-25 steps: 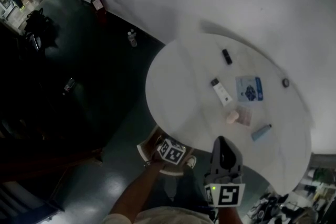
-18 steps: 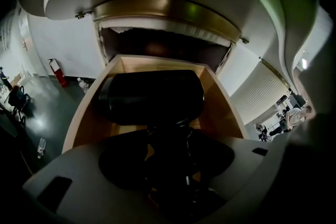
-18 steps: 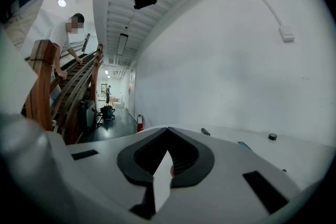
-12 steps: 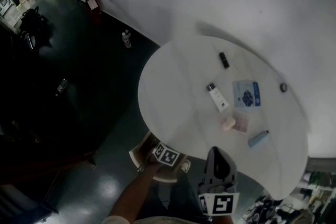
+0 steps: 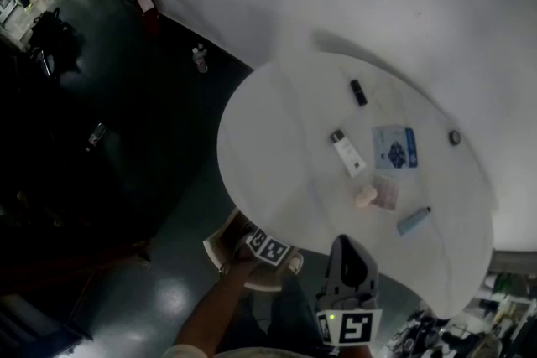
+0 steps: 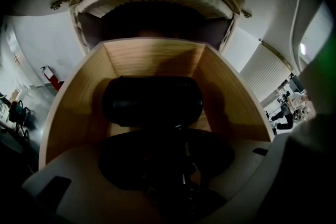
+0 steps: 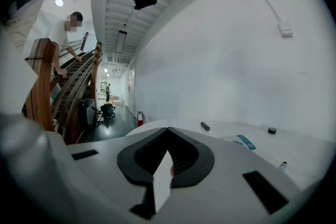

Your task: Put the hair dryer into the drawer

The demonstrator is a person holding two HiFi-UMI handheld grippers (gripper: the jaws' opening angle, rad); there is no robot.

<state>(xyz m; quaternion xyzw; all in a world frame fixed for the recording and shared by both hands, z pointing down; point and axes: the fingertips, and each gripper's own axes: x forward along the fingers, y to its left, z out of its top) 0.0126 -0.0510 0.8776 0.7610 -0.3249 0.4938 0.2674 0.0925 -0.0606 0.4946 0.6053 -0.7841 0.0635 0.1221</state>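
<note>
left gripper [image 6: 169, 168] steeply down, pinching hair dryer [image 6: 152, 101] over drawer [image 6: 79, 99] | right gripper [image 7: 168, 132] near level, pressed together (tips touching)

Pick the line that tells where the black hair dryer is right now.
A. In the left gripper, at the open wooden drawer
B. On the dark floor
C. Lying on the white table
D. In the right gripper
A: the left gripper view shows the hair dryer in the left gripper, with the walls of the wooden drawer on both sides of it. The right gripper is shut and empty.
</note>
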